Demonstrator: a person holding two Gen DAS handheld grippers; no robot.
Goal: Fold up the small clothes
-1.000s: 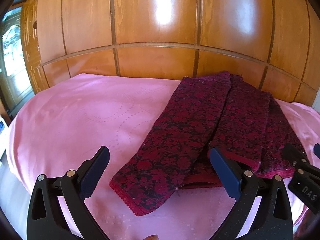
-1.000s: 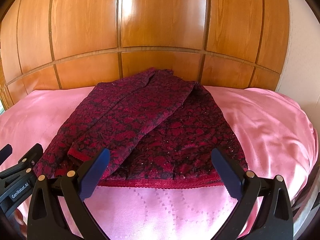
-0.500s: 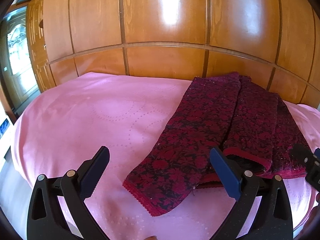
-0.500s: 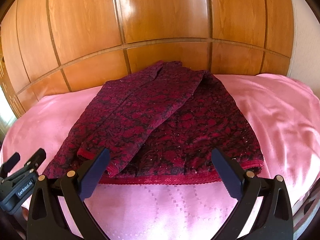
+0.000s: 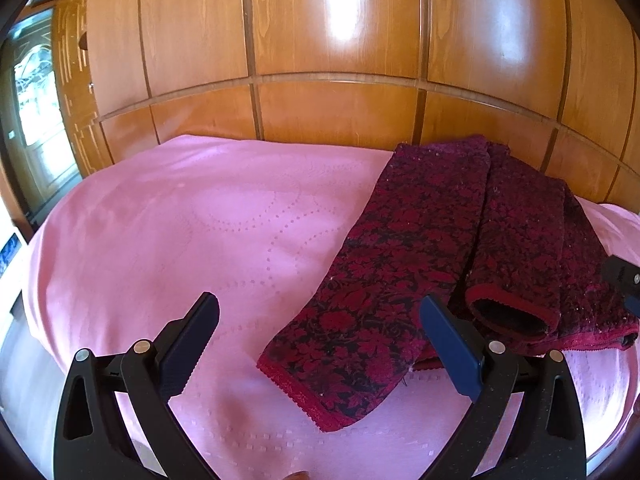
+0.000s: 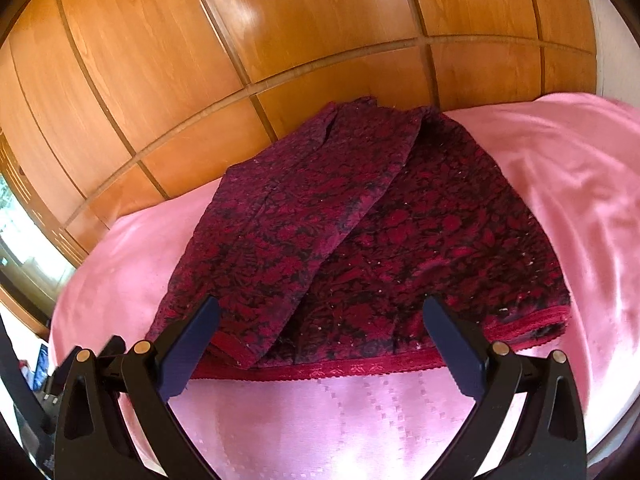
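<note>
A dark red floral garment (image 5: 440, 248) (image 6: 360, 240) with red lace trim lies on the pink bedspread (image 5: 180, 232) (image 6: 360, 420), both sleeves folded down over its body. My left gripper (image 5: 320, 344) hovers open just in front of the left sleeve's cuff (image 5: 308, 392), holding nothing. My right gripper (image 6: 320, 344) hovers open over the lace hem (image 6: 340, 370), also holding nothing. The right gripper's black tip (image 5: 624, 280) shows at the right edge of the left wrist view. The left gripper (image 6: 80, 364) shows at the lower left of the right wrist view.
Glossy wooden panelling (image 5: 340, 80) (image 6: 280, 40) rises directly behind the bed. A window or glazed door (image 5: 36, 108) stands at the far left. The pink cover spreads wide to the left of the garment and drops off at the near edge.
Both grippers have drawn back and risen from the garment. The left view has swung leftwards, and the right view has tilted. The garment has not moved.
</note>
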